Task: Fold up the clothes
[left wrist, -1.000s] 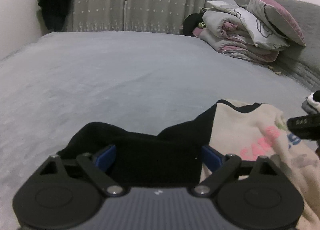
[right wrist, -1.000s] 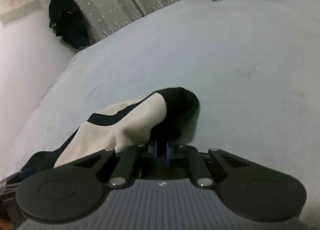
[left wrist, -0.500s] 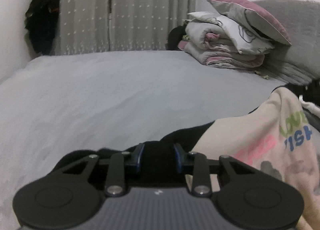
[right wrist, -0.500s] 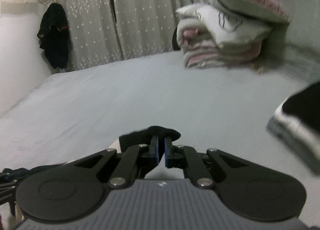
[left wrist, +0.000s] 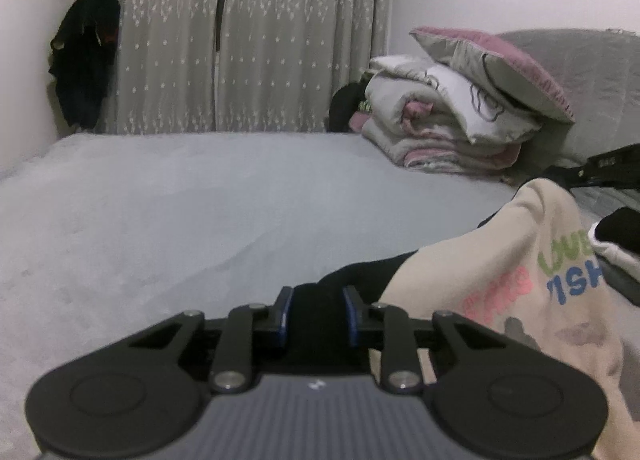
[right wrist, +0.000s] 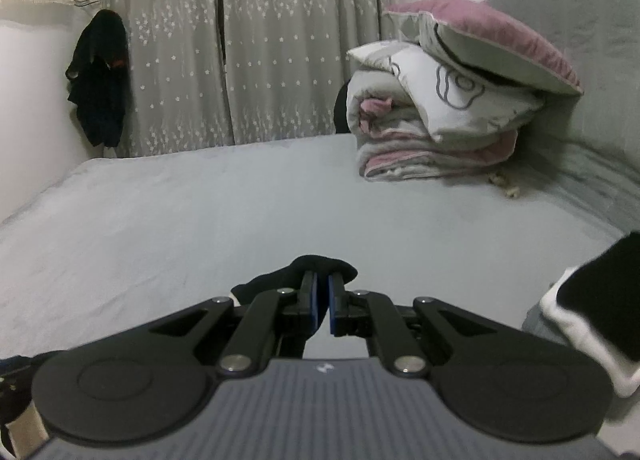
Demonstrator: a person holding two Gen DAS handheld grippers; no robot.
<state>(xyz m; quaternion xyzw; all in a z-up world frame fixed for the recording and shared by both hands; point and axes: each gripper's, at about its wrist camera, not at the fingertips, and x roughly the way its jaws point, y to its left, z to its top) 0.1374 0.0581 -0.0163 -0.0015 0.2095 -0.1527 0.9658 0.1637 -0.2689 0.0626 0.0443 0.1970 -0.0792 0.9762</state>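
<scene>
A cream shirt (left wrist: 500, 260) with coloured lettering and black sleeves hangs between my two grippers above the grey bed (left wrist: 160, 220). My left gripper (left wrist: 316, 300) is closing, and its blue pads press on a bunch of black sleeve cloth (left wrist: 360, 272). In the right wrist view my right gripper (right wrist: 323, 284) is shut on a black fold of the same shirt (right wrist: 324, 262), which pokes out past the fingertips. The right gripper's body (left wrist: 612, 164) shows at the right edge of the left wrist view, above the lifted cream cloth.
A folded quilt stack (right wrist: 432, 132) with a pink-edged pillow (right wrist: 500, 48) sits at the head of the bed by the grey headboard (right wrist: 592, 80). A folded black-and-white garment (right wrist: 592, 300) lies at the right. A dark garment (right wrist: 100, 80) hangs beside the curtains (right wrist: 280, 40).
The left jaws went from wide open to closed on the black sleeve. Both grippers rose, lifting the shirt off the bed, and the right gripper's view swung up.
</scene>
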